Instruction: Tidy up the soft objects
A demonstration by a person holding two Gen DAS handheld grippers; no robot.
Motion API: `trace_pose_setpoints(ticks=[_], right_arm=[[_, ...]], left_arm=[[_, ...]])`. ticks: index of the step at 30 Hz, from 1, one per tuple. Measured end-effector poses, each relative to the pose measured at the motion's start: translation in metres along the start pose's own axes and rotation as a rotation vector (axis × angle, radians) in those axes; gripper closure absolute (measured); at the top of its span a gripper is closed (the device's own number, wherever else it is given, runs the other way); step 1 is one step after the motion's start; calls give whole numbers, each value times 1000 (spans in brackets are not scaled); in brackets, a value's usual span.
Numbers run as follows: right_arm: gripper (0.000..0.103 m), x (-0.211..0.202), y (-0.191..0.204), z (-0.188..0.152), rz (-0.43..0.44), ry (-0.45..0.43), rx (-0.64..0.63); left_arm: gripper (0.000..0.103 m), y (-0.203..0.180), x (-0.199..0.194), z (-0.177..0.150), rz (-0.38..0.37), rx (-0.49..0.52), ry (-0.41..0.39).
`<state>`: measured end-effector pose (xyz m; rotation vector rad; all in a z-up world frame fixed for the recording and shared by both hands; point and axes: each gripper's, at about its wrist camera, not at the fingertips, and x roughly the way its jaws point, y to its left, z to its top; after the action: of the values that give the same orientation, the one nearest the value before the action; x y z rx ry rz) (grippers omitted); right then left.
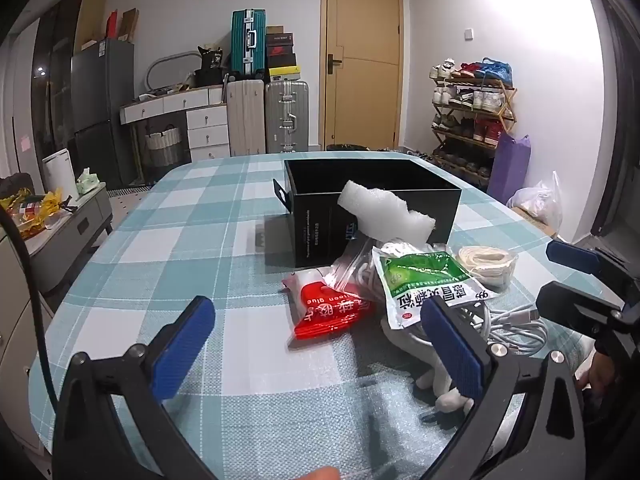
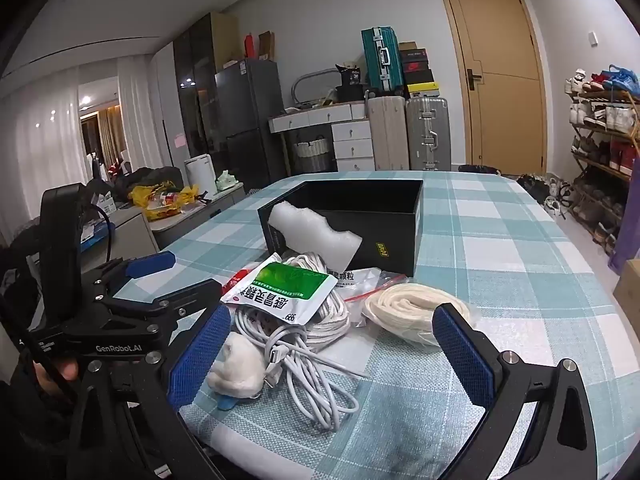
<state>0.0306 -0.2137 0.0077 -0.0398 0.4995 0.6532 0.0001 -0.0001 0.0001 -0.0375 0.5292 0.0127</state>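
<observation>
Nothing is sorted yet, as far as I can judge. The black box (image 2: pixel 360 216) sits open at the centre of the frame on the checked desk (image 2: pixel 500 264), and what I can see of its inside looks bare. Everything soft is still piled in front of it: the foam block (image 2: pixel 316 236) leans against the box's near wall, the green sachet (image 2: pixel 286 294) lies on top of the white cable (image 2: pixel 304 356), the cream rope coil (image 2: pixel 412 312) lies just right of that, and a small white plush (image 2: pixel 236 364) rests at the lower left beside my right finger. In the left view the red packet (image 1: pixel 332 312) lies left of the pile, partly under a clear zip bag (image 1: pixel 352 264).

Both sets of fingers are spread wide and hold nothing: my left gripper (image 1: pixel 320 354) hovers over bare cloth near the red packet, my right gripper (image 2: pixel 332 356) frames the cable. So every item remains to go into the box.
</observation>
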Motion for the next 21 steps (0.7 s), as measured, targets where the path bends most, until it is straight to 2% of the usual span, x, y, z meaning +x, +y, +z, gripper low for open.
trace_pose_setpoints(ticks=[21], right_arm=[[0,6,1,-5,-4,17,9]], left_arm=[[0,1,1,-1,-8,-13,-7]])
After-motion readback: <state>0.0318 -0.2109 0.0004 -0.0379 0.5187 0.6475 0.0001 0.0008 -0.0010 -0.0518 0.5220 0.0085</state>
